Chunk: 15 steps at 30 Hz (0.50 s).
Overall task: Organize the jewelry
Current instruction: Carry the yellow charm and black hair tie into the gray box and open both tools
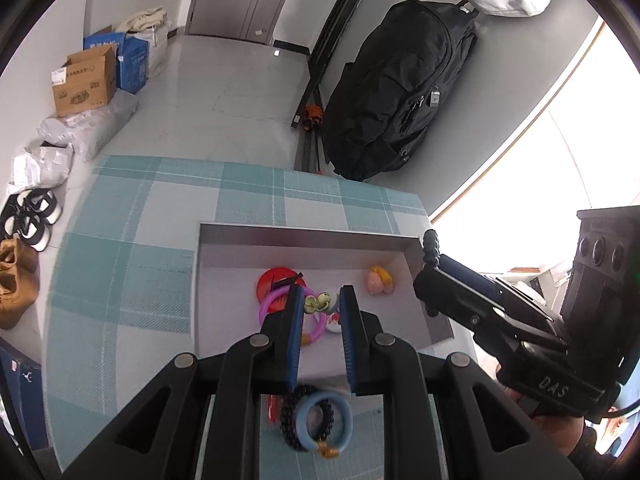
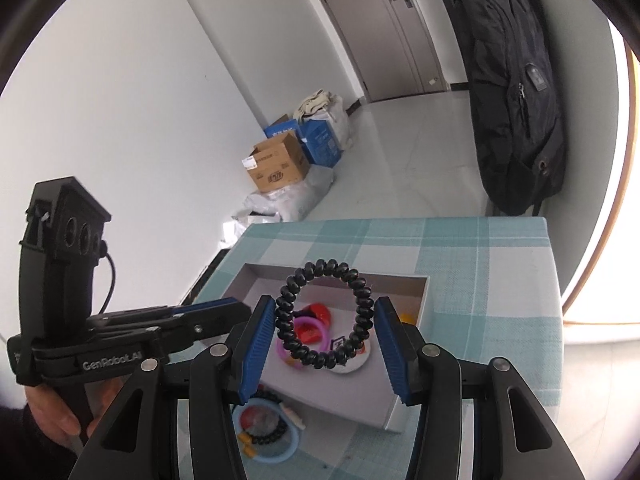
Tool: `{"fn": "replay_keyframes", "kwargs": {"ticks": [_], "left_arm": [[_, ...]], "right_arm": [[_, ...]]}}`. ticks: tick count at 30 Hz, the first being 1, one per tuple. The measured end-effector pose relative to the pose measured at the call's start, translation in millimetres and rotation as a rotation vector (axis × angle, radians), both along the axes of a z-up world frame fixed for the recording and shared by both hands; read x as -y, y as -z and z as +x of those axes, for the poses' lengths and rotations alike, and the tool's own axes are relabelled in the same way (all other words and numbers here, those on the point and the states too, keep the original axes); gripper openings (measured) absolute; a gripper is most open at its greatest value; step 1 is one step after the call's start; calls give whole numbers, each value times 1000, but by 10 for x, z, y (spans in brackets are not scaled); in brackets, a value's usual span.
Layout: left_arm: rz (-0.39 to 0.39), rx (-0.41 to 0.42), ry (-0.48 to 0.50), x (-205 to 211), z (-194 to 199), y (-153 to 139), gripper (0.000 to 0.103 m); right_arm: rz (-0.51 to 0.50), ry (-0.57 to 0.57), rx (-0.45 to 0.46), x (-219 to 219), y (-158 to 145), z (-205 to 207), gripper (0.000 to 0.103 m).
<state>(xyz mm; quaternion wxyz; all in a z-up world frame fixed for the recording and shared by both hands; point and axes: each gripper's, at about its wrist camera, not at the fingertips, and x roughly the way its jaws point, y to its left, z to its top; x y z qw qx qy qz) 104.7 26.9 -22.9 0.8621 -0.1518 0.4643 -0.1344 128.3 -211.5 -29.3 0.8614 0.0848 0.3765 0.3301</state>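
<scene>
A grey open box (image 1: 308, 236) (image 2: 404, 408) sits on the checked tablecloth. It holds a purple ring (image 1: 268, 304) (image 2: 308, 326), a red round piece (image 1: 276, 276) (image 2: 316, 312), a pink-yellow piece (image 1: 379, 279) and a white piece (image 2: 356, 360). My right gripper (image 2: 325, 314) (image 1: 430, 248) is shut on a black coiled hair tie (image 2: 325, 314) (image 1: 431, 246), held above the box's right side. My left gripper (image 1: 320, 304) (image 2: 216, 308) is open and empty above the box's near part. A light blue ring and a black beaded bracelet (image 1: 320, 420) (image 2: 266, 436) lie on the cloth in front of the box.
The table (image 1: 132, 264) (image 2: 500, 264) ends at the far and left edges. A black backpack (image 1: 400, 88) (image 2: 516, 92) leans on the wall beyond. Cardboard boxes (image 1: 86, 80) (image 2: 276, 164), bags and shoes (image 1: 32, 216) lie on the floor at left.
</scene>
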Motion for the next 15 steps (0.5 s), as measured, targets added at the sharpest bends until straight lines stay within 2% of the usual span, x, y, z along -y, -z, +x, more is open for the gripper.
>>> {"fn": "replay_keyframes", "kwargs": {"ticks": [15], "left_arm": [[-58, -46, 17, -82, 155, 168, 13]], "right_arm": [[-44, -38, -29, -151, 123, 126, 51]]}}
